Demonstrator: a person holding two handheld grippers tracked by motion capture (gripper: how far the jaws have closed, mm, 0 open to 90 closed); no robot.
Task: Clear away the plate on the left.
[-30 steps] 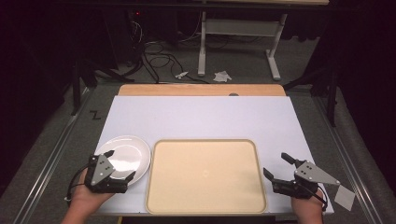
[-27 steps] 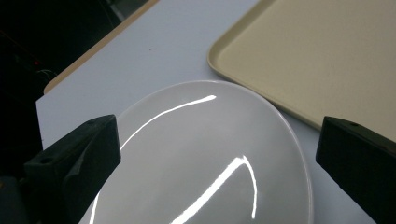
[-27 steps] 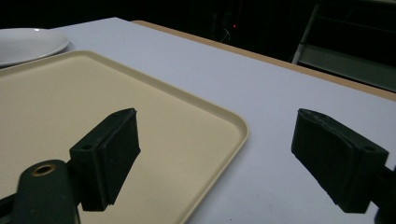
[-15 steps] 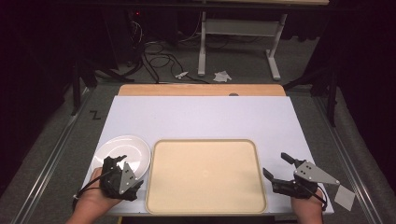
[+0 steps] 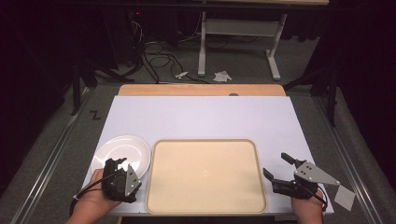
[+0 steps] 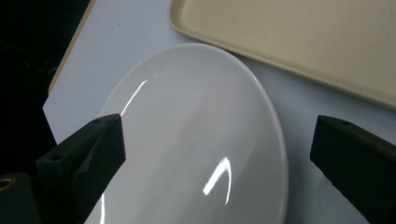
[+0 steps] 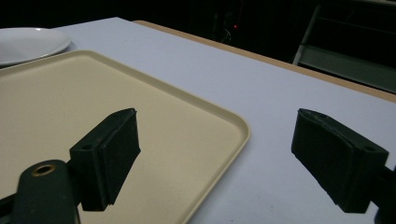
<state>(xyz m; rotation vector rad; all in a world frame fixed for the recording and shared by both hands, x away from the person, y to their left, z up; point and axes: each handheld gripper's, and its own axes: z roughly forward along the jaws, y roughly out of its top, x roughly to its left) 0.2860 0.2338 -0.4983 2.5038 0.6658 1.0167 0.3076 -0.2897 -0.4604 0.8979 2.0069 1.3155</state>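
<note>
Fingers (image 6: 84, 154) of my left gripper (image 5: 120, 175) stand spread wide over the white plate's (image 5: 122, 151) near rim; plate lies dead ahead on the worktop (image 5: 201, 116), touching nothing; right gripper (image 5: 280, 170) idles open beside the tray (image 5: 204, 175).

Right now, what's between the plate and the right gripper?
The beige tray lies between the white plate and the right gripper, nothing on it, seen in the high view.

Bright lit table (image 5: 201, 116), dark surroundings, glare streaks on plate (image 6: 196, 140)
</note>
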